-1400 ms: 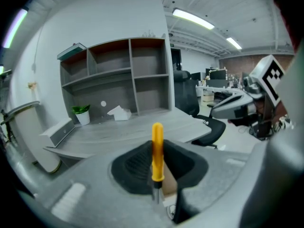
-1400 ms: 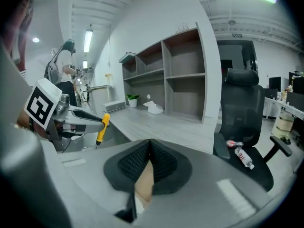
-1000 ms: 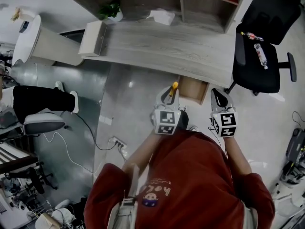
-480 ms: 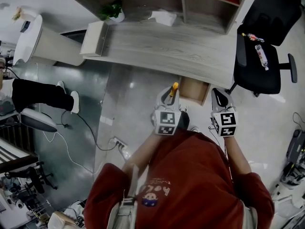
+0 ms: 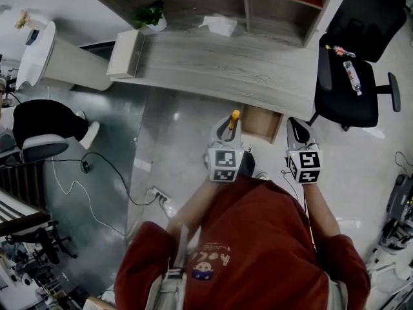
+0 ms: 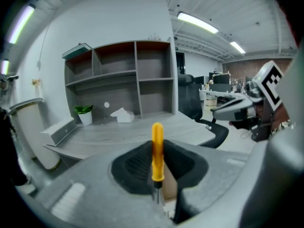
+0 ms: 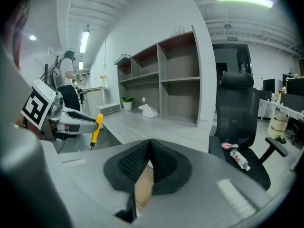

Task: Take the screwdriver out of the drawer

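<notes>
A slim yellow-handled screwdriver (image 6: 157, 148) stands upright, handle up, pinched at its lower handle and metal shaft by the left claw (image 6: 159, 167). It is out of the drawer. From the head view, the screwdriver (image 5: 235, 116) pokes past the left claw (image 5: 227, 132), just left of the open light-brown wooden drawer (image 5: 263, 123) under the long grey wood-grain desk (image 5: 226, 57). The right claw (image 7: 151, 152) is pressed together on nothing and hovers beside the drawer. A black office chair (image 5: 348, 89) stands at the right.
</notes>
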A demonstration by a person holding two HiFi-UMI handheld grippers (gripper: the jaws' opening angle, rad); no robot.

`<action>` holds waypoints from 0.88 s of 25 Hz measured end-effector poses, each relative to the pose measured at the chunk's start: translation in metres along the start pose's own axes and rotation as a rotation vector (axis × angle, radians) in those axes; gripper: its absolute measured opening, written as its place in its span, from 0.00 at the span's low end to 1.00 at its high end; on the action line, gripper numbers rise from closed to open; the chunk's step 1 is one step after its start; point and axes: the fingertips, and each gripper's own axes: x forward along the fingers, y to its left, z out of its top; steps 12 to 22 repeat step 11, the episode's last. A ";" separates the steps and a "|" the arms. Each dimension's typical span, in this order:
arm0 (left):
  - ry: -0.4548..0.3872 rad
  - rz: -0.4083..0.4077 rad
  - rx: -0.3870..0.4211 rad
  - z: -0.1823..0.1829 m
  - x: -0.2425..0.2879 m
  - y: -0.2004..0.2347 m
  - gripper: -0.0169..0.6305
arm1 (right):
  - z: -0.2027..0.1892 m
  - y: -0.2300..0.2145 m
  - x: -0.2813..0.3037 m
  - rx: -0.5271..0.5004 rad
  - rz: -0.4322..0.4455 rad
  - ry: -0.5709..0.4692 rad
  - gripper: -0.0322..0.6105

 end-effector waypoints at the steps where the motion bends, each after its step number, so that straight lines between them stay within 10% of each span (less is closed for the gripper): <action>1: -0.004 0.001 -0.004 0.001 0.000 0.000 0.13 | 0.002 0.000 0.000 -0.002 -0.002 -0.004 0.05; 22: -0.024 -0.006 -0.017 0.013 0.004 -0.009 0.13 | 0.011 -0.016 -0.006 0.022 -0.045 -0.030 0.05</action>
